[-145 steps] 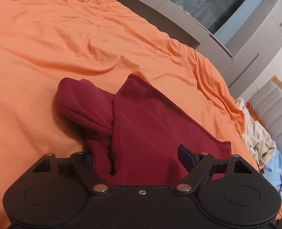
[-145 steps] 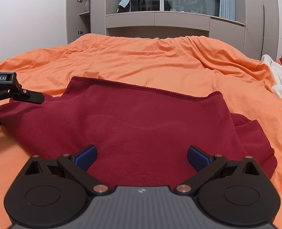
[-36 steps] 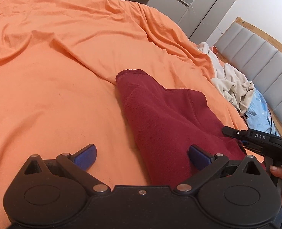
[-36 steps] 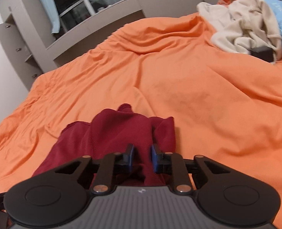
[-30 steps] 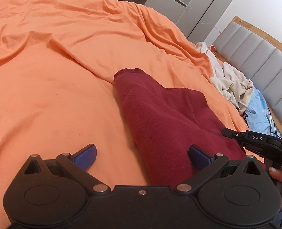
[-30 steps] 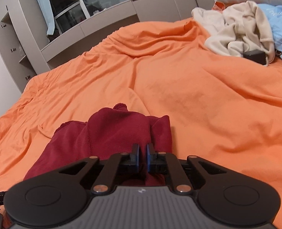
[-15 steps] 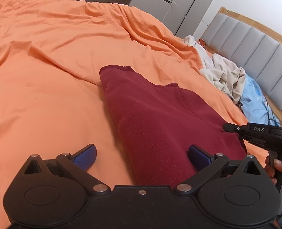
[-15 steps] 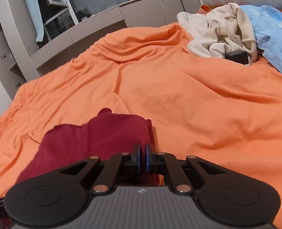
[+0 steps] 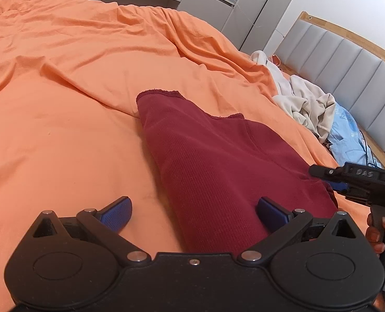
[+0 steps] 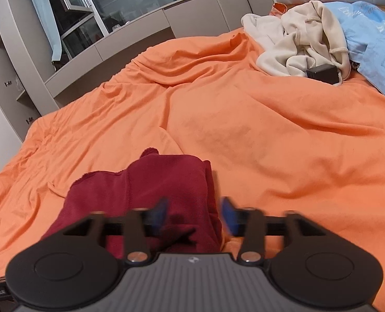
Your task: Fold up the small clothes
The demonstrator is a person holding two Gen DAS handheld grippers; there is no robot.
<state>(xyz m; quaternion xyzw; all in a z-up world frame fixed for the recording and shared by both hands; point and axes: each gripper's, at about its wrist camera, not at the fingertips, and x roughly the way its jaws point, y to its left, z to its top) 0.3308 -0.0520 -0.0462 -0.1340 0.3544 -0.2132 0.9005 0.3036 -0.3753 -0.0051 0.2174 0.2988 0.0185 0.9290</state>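
Note:
A dark red garment (image 9: 218, 166) lies folded into a long strip on the orange bedsheet (image 9: 75, 91); it also shows in the right wrist view (image 10: 145, 192). My left gripper (image 9: 193, 209) is open and empty, its right finger over the garment's near end. My right gripper (image 10: 195, 213) is open, its blue pads (image 10: 228, 213) blurred with motion, straddling the garment's near corner without gripping it. The right gripper also shows in the left wrist view (image 9: 333, 176) at the garment's right edge.
A heap of cream clothes (image 10: 296, 41) and a light blue garment (image 10: 374, 33) lie at the bed's head, with a small black box (image 10: 322, 72) beside them. A grey padded headboard (image 9: 348, 59) and grey cabinets (image 10: 114, 39) border the bed.
My right gripper was shut on the garment's edge and has opened, letting it go. My left gripper stayed open and shifted slightly; the garment lies flatter.

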